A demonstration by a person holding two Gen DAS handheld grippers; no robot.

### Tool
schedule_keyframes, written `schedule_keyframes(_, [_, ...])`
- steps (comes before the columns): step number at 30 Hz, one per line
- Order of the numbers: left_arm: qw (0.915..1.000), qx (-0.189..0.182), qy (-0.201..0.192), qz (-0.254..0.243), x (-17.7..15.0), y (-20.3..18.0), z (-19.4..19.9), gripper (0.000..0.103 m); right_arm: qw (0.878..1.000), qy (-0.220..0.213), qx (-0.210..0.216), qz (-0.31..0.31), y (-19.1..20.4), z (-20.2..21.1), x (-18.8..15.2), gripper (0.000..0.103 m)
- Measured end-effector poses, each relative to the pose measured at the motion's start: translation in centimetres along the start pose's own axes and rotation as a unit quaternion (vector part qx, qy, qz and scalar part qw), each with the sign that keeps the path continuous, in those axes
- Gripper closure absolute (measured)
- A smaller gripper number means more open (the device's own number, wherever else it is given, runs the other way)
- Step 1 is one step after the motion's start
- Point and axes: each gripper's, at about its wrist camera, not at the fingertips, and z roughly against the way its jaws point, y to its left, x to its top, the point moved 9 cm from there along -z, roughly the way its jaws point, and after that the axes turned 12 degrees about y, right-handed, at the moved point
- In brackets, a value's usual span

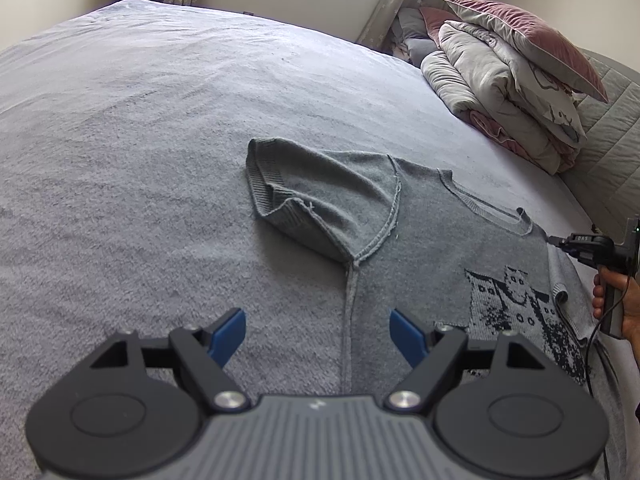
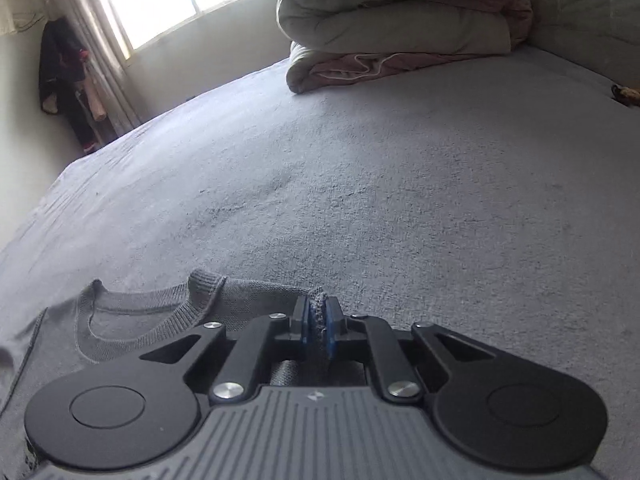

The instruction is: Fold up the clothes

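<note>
Two grippers worked: the right gripper pinched the soft knit sweater at its shoulder, the left gripper hung spread above the side seam; limp, light, best gripped along edges.

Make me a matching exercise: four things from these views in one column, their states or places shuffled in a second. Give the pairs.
1. left gripper
2. right gripper
3. sleeve
4. pink pillow

a. lies on top of the folded duvet
b. shut on the sweater's shoulder
c. open above the side seam
d. spread out on the bed

Pairs: 1-c, 2-b, 3-d, 4-a
</note>
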Motion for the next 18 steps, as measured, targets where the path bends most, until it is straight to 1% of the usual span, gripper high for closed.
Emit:
schedule_keyframes(2, [1.0000,-0.002,-0.001,-0.002,0.0,-0.1,0.1,0.023,1.000,-0.012,-0.012,-0.022,-0.5,1.3,0.1,0.067])
schedule_keyframes(3, [1.0000,-0.002,-0.002,-0.002,0.0,-0.2,0.1,0.022,0.999,-0.016,-0.022,-0.017,-0.5,2.5,0.0,0.064])
schedule_keyframes(5, [1.0000,-0.005,-0.002,0.001,0.0,-0.2,0.3,0.022,0.999,-0.012,-0.044,0.007,0.0,4.9,-0.9,0.060])
schedule_keyframes(6, [1.0000,-0.007,-0.003,0.002,0.0,-0.3,0.4,0.022,0.998,0.001,-0.052,0.025,0.5,6.0,-1.8,0.060])
schedule_keyframes(9, [0.9999,-0.012,-0.006,0.003,0.0,-0.5,0.6,0.022,0.996,0.042,-0.051,0.058,2.1,9.2,-5.6,0.057])
schedule_keyframes(10, [0.9999,-0.014,-0.008,0.002,0.0,-0.7,0.8,0.022,0.995,0.062,-0.048,0.069,2.6,10.0,-7.1,0.057])
schedule_keyframes(11, [0.9998,-0.016,-0.010,0.002,0.0,-0.8,1.0,0.022,0.992,0.084,-0.045,0.082,3.1,10.8,-8.6,0.057])
schedule_keyframes(14, [0.9995,-0.024,-0.019,0.003,0.1,-1.2,1.6,0.022,0.979,0.123,-0.049,0.154,4.7,13.2,-13.0,0.055])
schedule_keyframes(15, [0.9994,-0.027,-0.021,0.005,0.2,-1.3,1.8,0.022,0.977,0.127,-0.055,0.163,4.8,13.3,-13.8,0.053])
schedule_keyframes(16, [0.9993,-0.029,-0.023,0.006,0.2,-1.4,2.0,0.022,0.976,0.126,-0.062,0.166,4.8,13.1,-14.2,0.049])
schedule_keyframes(18, [0.9992,-0.030,-0.027,0.008,0.2,-1.5,2.1,0.022,0.974,0.126,-0.077,0.171,4.7,12.7,-15.1,0.048])
